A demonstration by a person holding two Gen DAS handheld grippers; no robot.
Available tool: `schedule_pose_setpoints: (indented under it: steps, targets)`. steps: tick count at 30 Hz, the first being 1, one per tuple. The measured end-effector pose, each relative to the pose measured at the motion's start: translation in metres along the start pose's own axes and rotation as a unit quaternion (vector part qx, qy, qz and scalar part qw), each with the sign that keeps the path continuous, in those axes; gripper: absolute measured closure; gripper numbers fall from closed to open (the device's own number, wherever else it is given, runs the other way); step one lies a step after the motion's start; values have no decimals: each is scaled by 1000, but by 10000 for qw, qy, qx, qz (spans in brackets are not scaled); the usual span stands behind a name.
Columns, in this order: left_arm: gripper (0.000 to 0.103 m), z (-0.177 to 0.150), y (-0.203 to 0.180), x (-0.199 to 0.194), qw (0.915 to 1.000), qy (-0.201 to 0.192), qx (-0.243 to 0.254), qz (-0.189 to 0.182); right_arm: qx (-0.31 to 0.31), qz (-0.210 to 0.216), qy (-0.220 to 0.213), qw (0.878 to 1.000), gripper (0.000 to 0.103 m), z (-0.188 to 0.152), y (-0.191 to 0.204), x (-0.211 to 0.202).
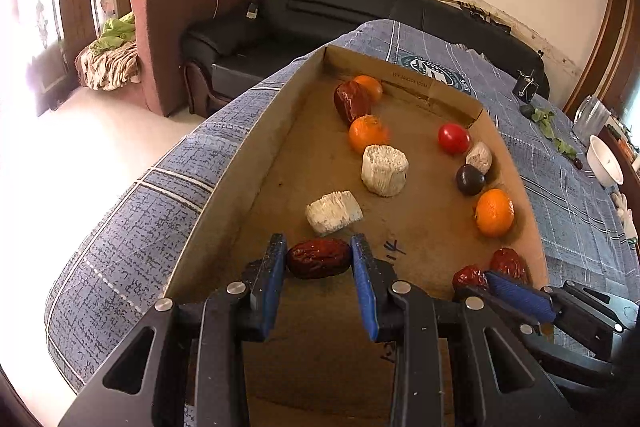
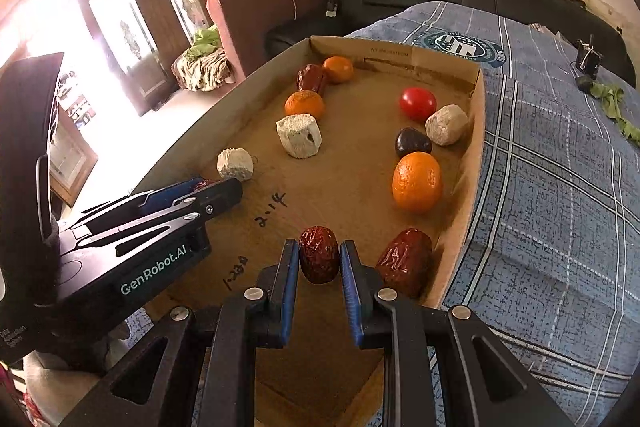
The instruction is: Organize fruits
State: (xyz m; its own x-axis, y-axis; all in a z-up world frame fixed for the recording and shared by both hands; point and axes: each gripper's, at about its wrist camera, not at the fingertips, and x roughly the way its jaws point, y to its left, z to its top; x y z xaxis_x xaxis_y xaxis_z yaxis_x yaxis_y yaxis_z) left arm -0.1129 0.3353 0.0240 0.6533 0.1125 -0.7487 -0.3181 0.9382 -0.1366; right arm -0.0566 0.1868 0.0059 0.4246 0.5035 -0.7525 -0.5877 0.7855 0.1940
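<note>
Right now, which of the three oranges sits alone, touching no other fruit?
The biggest orange by the box's right wall; both oranges along the left wall press against a red date.

Strong daylight enters through the glazed doors (image 2: 132,27) at left, blowing out the floor (image 1: 80,155) to white glare. Fisheye bending and dark vignetting mark the edges. The cardboard tray (image 1: 224,187) is evenly lit, sharp, softly shadowed.

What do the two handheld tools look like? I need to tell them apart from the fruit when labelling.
Both tools, left and right, share one design: matte black angular bodies with triangular cut-outs, silver round pivot bolts, and ridged blue pads lining the fingers. White "GenRobot.AI" lettering marks the left tool's side. No cables or sleeves show.
</note>
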Motion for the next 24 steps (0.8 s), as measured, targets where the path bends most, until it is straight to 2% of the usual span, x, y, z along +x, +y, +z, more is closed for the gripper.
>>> schedule_pose_setpoints:
  steps: [3,8,13,21,23,24]
  targets:
    - [68,0,-2,1,10000,9,16,-13,-6,-5,-29,10000,79,-1,1,-1]
    - [55,0,-8,2,9999,37,143,-78,20,23,-74,10000,79,-1,1,-3]
    - [48,-1,-9,2,9997,57,137,-189,52,-9,-180,9998,79,-1,0,-12]
    - [35,-4,-9,-15,9993,-153,-65,-322,32,-58,-412,9991,66,-5,0,-37]
    - [26,-4,-8,-26,9992,-302,-112,-249,25,-81,-508,9987,63,-7,-1,-46]
    - [25,-5,-8,-32,9990,-376,-133,-220,31,-99,-577,9983,61,-9,-2,-53]
